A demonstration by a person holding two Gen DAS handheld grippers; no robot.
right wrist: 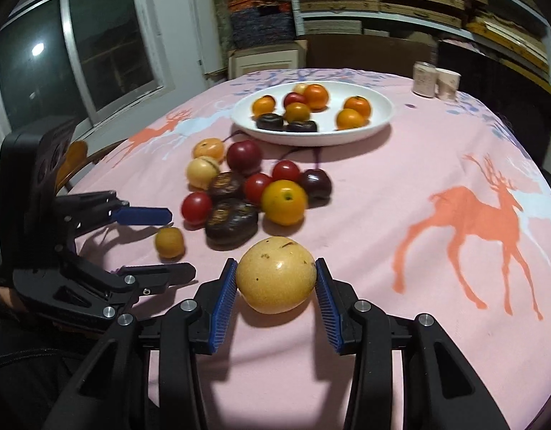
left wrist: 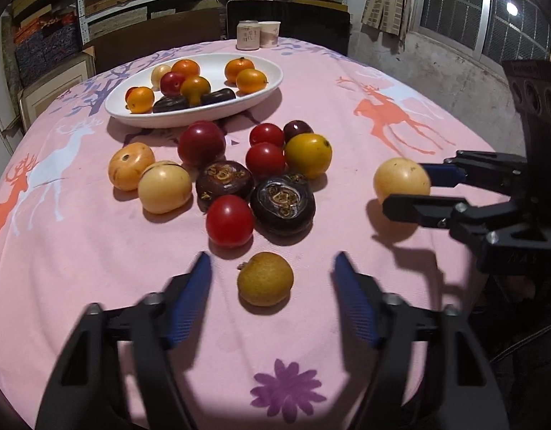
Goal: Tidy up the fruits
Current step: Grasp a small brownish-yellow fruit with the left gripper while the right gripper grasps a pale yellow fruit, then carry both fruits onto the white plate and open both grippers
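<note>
Your right gripper (right wrist: 276, 279) is clamped on the pale yellow round fruit (right wrist: 276, 275), blue pads touching both flanks, so it should lift clean. Your left gripper (left wrist: 271, 279) stands open, straddling the small brownish-yellow round fruit (left wrist: 265, 278) on the pink deer-print tablecloth (left wrist: 347, 114), fingers (left wrist: 189, 301) clear of it on each side. Both fruits sit nearest you, ahead of the loose pile. The white oval plate (left wrist: 268, 84), already part-filled, waits at the far side as the likely destination.
</note>
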